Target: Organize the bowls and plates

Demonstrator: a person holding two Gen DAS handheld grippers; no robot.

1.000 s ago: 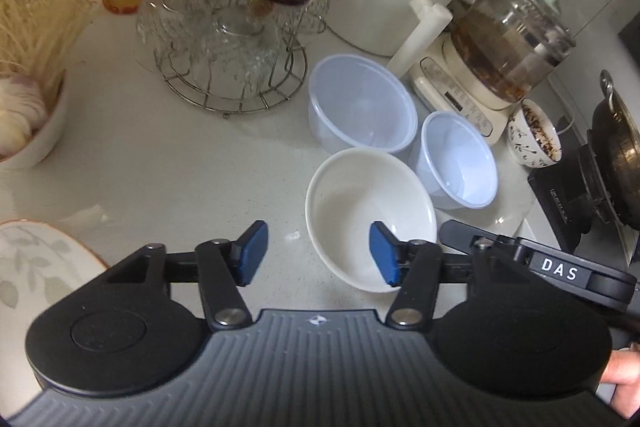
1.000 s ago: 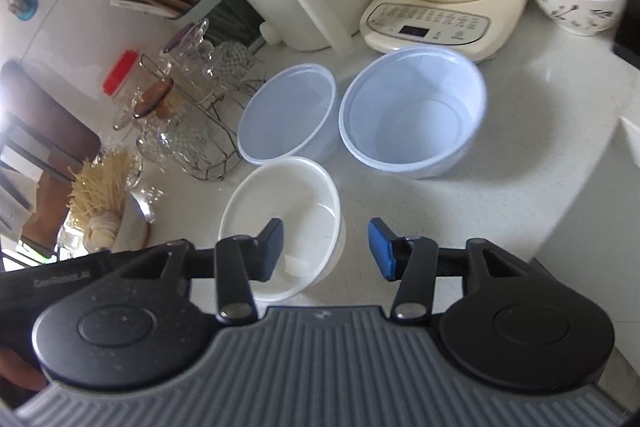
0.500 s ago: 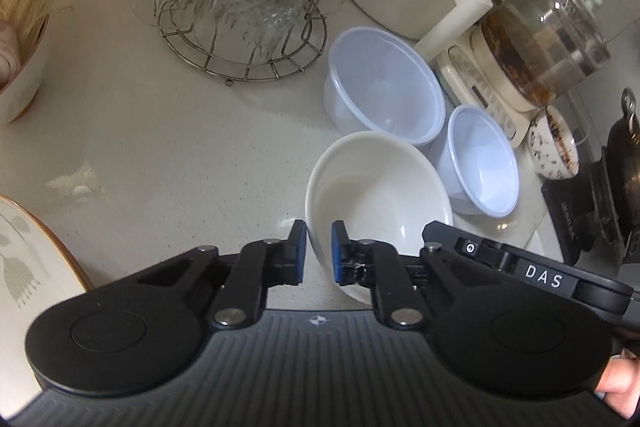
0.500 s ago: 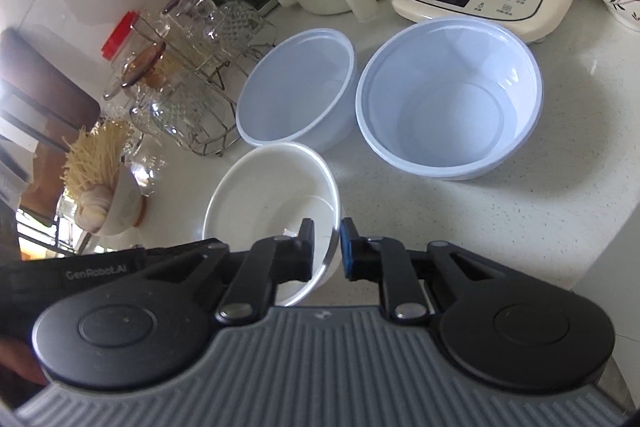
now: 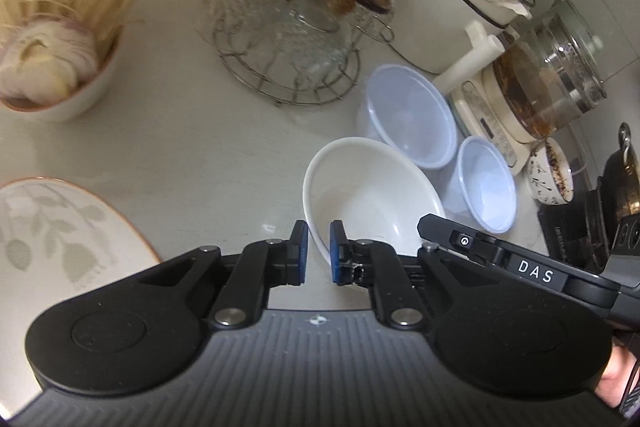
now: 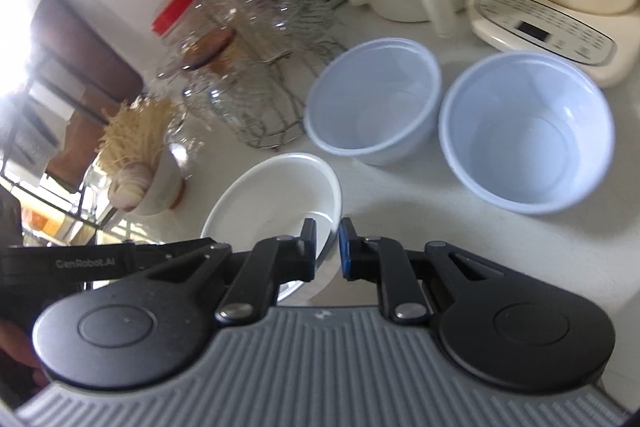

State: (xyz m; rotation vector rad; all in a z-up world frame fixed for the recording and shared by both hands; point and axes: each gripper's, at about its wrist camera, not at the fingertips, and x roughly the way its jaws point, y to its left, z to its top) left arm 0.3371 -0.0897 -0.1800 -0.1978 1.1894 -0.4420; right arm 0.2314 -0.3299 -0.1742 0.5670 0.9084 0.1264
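Note:
A white ceramic bowl (image 5: pixel 368 191) is held between both grippers, lifted and tilted off the counter. My left gripper (image 5: pixel 317 253) is shut on its near left rim. My right gripper (image 6: pixel 327 247) is shut on its right rim; the bowl also shows in the right wrist view (image 6: pixel 276 195). Two empty pale blue plastic bowls stand beyond it: a larger one (image 5: pixel 408 115) and a smaller one (image 5: pixel 486 183) in the left wrist view. A leaf-patterned plate (image 5: pixel 60 231) lies at the left.
A wire rack of glass cups (image 5: pixel 288 27) stands behind. A bowl of garlic and noodles (image 5: pixel 56 67) is at far left. A white cooker (image 5: pixel 460 7), a glass kettle on its base (image 5: pixel 536 91), a patterned bowl of tea (image 5: pixel 550 177) and a stove pot (image 5: pixel 620 179) line the right.
Both grippers closed on the white bowl's opposite rims, then lifted it and carried it left; the garlic bowl and plate have come further into view.

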